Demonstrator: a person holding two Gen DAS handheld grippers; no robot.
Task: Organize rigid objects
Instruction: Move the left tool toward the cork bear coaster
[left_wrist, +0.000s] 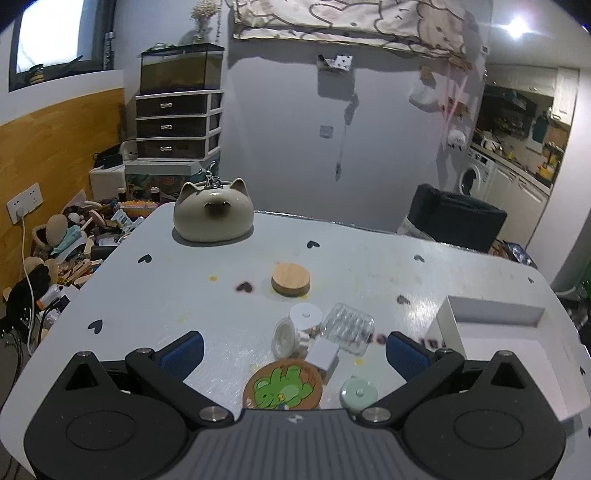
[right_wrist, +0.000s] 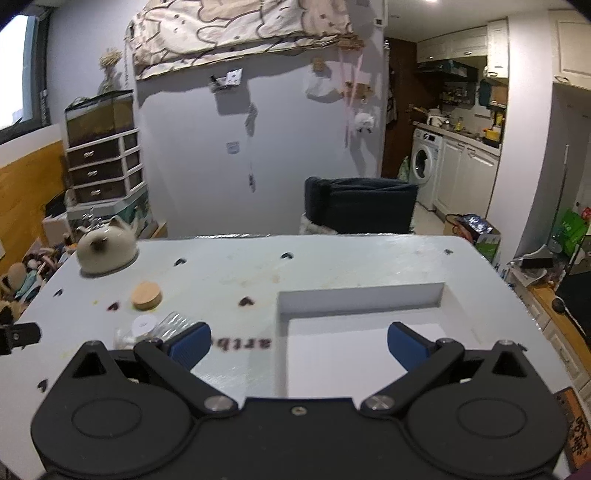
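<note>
Only the left wrist view shows the frog coaster (left_wrist: 283, 386) and the pale green lid (left_wrist: 358, 394) at lower centre, just below the clear ridged dish (left_wrist: 347, 326) and white jars (left_wrist: 295, 328); the right wrist view looks into the white box (right_wrist: 360, 295) at centre right. The left tool (left_wrist: 295, 352) stands wide apart, holding nothing, above that cluster. The right tool (right_wrist: 299, 343) is equally spread, empty, over the box's near edge. A wooden lid (left_wrist: 290, 278) lies alone mid-bench (left_wrist: 369, 258).
</note>
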